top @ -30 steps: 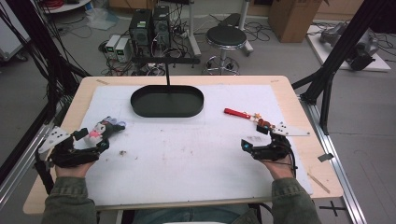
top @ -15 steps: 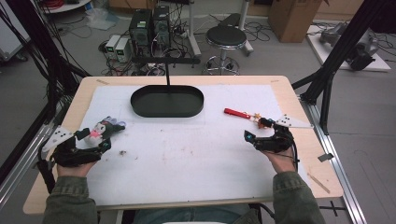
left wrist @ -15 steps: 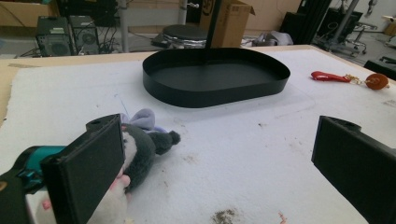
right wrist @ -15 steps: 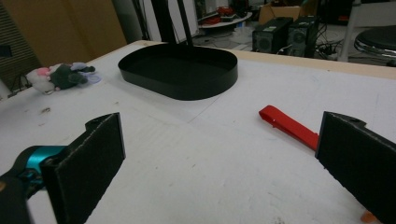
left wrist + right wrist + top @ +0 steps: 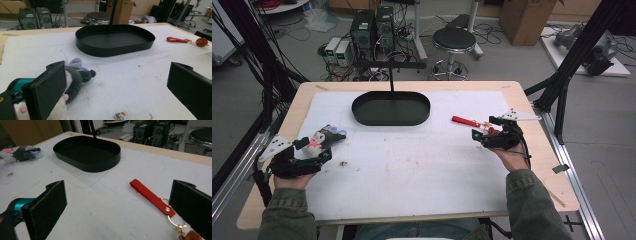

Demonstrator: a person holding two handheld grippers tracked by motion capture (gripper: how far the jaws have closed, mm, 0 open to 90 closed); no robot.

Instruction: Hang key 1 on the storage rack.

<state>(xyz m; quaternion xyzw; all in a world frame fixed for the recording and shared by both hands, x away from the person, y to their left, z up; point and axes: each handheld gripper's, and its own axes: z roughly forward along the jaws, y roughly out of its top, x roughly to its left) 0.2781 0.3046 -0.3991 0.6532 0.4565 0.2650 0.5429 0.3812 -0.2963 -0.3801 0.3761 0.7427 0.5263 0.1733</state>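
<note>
A small grey, white and lavender plush toy [image 5: 76, 75] lies on the white mat. My left gripper [image 5: 117, 85] is open around it, with the toy close against the left-hand jaw and a wide gap to the other. From above, the toy [image 5: 326, 136] sits at the tip of the left gripper [image 5: 317, 148]. A red strap keychain [image 5: 150, 195] with a gold ring lies between the jaws of my open right gripper [image 5: 120, 205], nearer the right-hand jaw. In the high view the strap [image 5: 464, 120] lies just beyond the right gripper [image 5: 484, 128].
A black oval tray [image 5: 362, 116] with an upright rod stands at the back middle of the mat; its wall [image 5: 115, 50] is empty-sided and low. An orange ball [image 5: 202, 41] ends the keychain. The table edge [image 5: 557, 165] runs along the right.
My right gripper has moved forward, away from the person, until its jaws reach the red strap. The left gripper has barely shifted beside the toy.
</note>
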